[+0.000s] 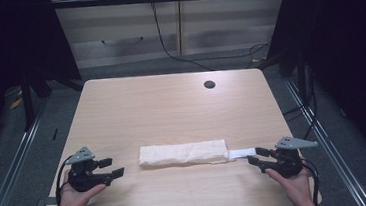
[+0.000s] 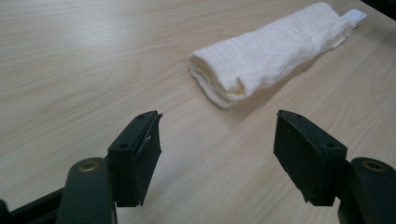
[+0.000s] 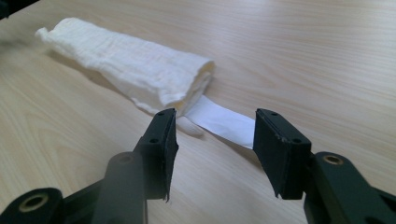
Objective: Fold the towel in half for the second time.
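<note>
Towel roll (image 1: 183, 154) lies mid-table (image 1: 171, 104), white tag (image 1: 241, 153) sticking out its right end. Left gripper (image 1: 117, 167) jaws apart, clear of roll. Right gripper (image 1: 256, 156) jaws apart (tag between them, unclamped).

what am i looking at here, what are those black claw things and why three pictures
There is no robot arm here. A person sits at a wooden table and holds a hand-held gripper in each hand: the left hand-held gripper and the right hand-held gripper. Each has two black jaws that open and shut.

The high view comes from a fixed camera above, looking down on the table. The other two pictures come from small cameras riding on each tool, looking along its own jaws.

On the table lies a rolled white towel with a white label sticking out of its right end. Both pairs of jaws stand open and hold nothing. The right one is close to the label, which lies just ahead of its jaws; the left one is a little way off from the towel's other end.
</note>
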Available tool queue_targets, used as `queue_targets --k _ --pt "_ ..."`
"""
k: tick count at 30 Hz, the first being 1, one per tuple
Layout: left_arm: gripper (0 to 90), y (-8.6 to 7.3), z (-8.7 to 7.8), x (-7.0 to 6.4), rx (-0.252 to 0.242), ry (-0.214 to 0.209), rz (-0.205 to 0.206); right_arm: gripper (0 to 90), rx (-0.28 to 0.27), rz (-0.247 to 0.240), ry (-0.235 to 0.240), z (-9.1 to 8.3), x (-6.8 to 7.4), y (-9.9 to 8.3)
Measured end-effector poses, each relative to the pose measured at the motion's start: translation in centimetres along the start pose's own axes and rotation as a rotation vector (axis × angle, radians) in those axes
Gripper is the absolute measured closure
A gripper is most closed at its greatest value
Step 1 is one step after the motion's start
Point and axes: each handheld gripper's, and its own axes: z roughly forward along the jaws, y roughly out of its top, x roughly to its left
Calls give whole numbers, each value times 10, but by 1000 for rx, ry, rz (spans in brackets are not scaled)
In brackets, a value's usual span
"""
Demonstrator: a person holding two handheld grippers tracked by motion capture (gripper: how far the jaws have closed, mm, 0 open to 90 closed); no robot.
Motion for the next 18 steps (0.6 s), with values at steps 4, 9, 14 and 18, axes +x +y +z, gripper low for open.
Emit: queue_targets --k 4,9,14,18 --pt "308 -10 -5 10 -23 41 -49 463 -40 49 -43 -10 -14 -8" --pt "298 -17 -4 19 -42 76 -89 415 -78 87 -110 -20 -28 -14" --pt "290 -20 -7 24 -53 85 -109 334 -47 114 -183 -16 -36 -25" --pt "274 -23 -3 28 -39 100 -125 302 -18 114 -202 -9 -36 -27"
